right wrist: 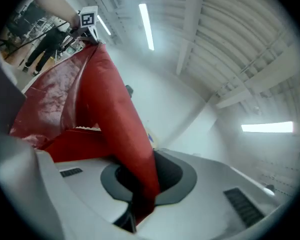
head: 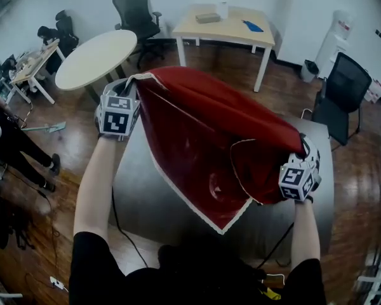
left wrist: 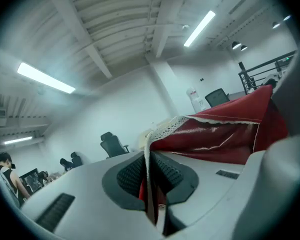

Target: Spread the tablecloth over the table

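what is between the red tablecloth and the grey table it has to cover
Nothing visible. The red lace-edged tablecloth hangs above the grey rectangular table, pinched by the left hand-held gripper and right hand-held gripper; the cloth hides much of the tabletop.

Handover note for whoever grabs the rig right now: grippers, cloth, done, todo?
Left gripper: jaws shut on the lace-trimmed edge of the red tablecloth.
Right gripper: jaws shut on a bunched fold of the same cloth.
Cloth: held up between both grippers, sagging above the grey table. Its low corner hangs toward the top; whether it touches, I cannot tell.
Done: cloth gripped at two points and raised.
Left: pull it flat, lay it over the table, release.
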